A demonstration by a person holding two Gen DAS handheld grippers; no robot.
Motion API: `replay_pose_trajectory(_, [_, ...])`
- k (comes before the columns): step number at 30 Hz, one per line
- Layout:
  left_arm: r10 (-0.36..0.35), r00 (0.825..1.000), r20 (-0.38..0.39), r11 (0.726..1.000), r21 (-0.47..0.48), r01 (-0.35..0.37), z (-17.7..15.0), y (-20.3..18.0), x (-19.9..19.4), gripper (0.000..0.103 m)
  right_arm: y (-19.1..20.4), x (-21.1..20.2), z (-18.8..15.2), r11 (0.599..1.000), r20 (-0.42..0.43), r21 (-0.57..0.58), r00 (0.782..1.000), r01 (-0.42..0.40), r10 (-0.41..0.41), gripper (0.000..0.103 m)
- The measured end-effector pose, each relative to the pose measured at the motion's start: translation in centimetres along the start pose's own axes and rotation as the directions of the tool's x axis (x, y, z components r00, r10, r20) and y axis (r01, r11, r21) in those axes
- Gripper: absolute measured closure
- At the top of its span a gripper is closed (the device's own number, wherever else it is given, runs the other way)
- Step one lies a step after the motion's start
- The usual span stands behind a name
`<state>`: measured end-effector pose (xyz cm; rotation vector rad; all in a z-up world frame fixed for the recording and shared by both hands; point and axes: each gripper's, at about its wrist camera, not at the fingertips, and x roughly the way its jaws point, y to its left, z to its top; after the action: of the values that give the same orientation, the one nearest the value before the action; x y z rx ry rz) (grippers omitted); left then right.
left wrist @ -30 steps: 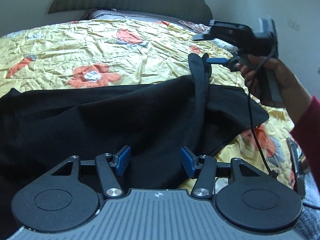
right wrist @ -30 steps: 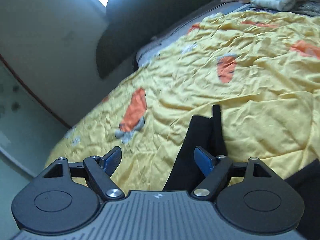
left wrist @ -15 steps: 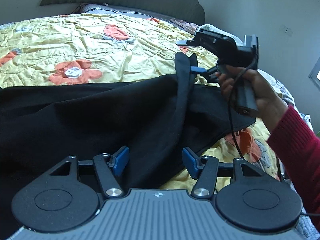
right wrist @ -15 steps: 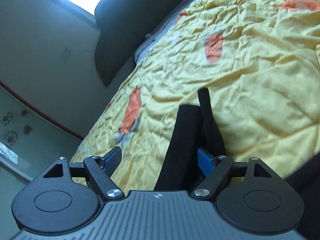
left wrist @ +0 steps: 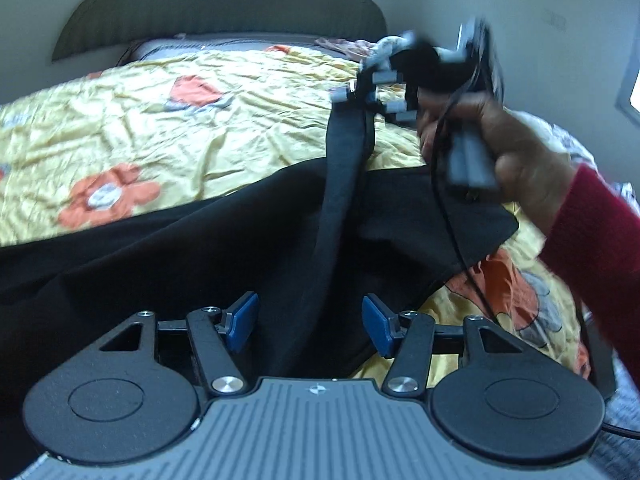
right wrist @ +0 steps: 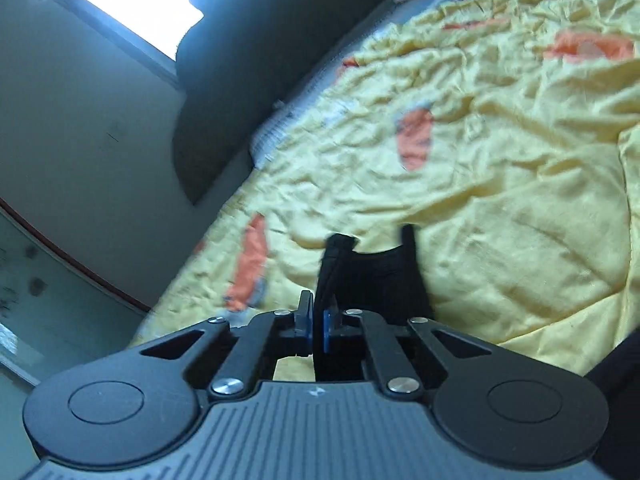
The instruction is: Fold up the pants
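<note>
Now, left tool (left wrist: 309, 327): its blue pads stand wide apart, gripping nothing, low over the near part of the pants with black cloth between and under them.
Pants (left wrist: 208, 264): black, spread across the near part of the bed (left wrist: 168, 128) on its yellow flowered cover, one narrow band of cloth drawn up taut from the heap.
Right tool (right wrist: 316, 326): pads pinched tight on the top edge of that raised band; in the left wrist view it is held high above the pants, blurred.
Step in hand: likely lifting one edge, waistband or hem I cannot tell, to lay it over for a fold.
Doing it well: bring the left tool onto a matching edge and close firmly, so both ends rise level.
Risk: a one-sided pull may twist the cloth or drag the heap across the cover.
Handling: soft and limp, so it sags between grips; keep it taut.
</note>
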<state>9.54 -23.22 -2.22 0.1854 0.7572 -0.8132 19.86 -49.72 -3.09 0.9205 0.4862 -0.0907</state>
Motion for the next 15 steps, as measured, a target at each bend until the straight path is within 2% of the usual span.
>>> replay_pose_trajectory(6, [0.114,0.993,0.027,0.986,0.122,-0.116,0.1,-2.4,1.3,0.049,4.5,-5.9,2.1,0.991,0.098,-0.056,0.987,-0.122,0.128,0.099])
replay_pose_trajectory(8, [0.155,0.987,0.041,0.978,0.137,-0.159,0.1,-2.8,1.7,0.058,5.3,-7.4,2.5,0.987,0.121,-0.07,0.981,-0.146,0.153,0.099])
replay_pose_trajectory(10, [0.164,0.985,0.049,0.975,0.142,-0.169,0.0,-3.0,1.7,0.086,5.8,-8.5,2.6,0.985,0.129,-0.082,0.978,-0.155,0.165,0.098])
replay_pose_trajectory(11, [0.166,0.985,0.051,0.975,0.138,-0.172,0.0,-2.9,1.7,0.087,5.9,-8.7,2.6,0.985,0.129,-0.09,0.979,-0.148,0.159,0.098])
replay_pose_trajectory(13, [0.162,0.985,0.058,0.979,0.117,-0.167,0.0,-2.6,1.4,0.095,5.8,-8.4,2.6,0.988,0.119,-0.105,0.985,-0.11,0.122,0.099])
replay_pose_trajectory(15, [0.169,0.983,0.071,0.98,0.098,-0.175,0.3,-2.2,1.1,0.095,5.1,-7.3,2.5,0.993,0.082,-0.082,0.993,-0.081,0.088,0.099])
